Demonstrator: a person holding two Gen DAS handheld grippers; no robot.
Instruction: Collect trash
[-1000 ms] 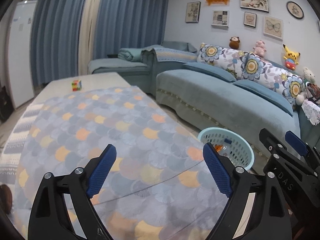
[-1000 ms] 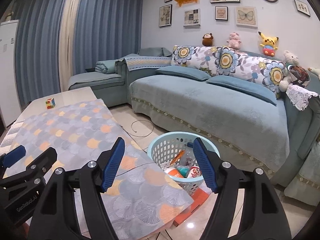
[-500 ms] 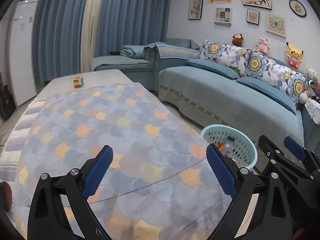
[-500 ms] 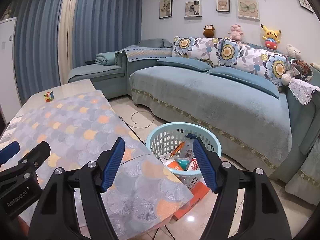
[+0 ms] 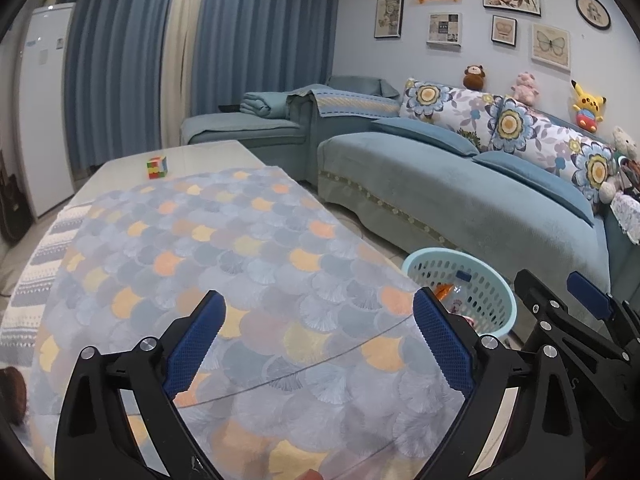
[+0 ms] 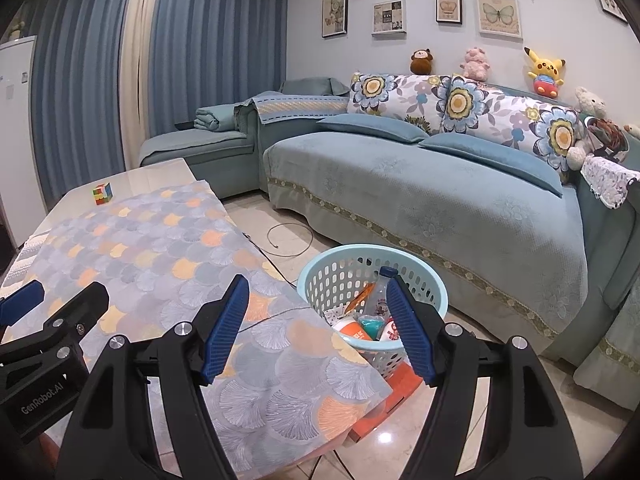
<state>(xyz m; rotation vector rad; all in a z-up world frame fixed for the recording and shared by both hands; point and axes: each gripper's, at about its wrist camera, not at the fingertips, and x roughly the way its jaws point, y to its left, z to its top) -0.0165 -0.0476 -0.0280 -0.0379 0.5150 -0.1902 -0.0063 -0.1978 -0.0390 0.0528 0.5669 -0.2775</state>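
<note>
My left gripper [image 5: 316,334]: black frame, blue ribbed pads, jaws spread wide, nothing between them; it hangs over the low table's scallop-patterned cloth in grey, blue and orange [image 5: 240,248].

My right gripper [image 6: 318,326]: same build, jaws equally wide apart, nothing held, poised above the cloth's near corner, just beside the basket.

Pale turquoise perforated plastic basket [image 6: 434,284]: on the tiled floor between table and long blue-green sofa [image 6: 440,200], resting on a flat orange object [image 6: 400,380]. Contents as I see them: a clear plastic bottle with a dark blue cap [image 6: 380,292] leaning upright, an orange wrapper, a teal item, white-and-red packaging.

Multicoloured puzzle cube [image 5: 157,167]: far end of the table, on bare tabletop.
</note>
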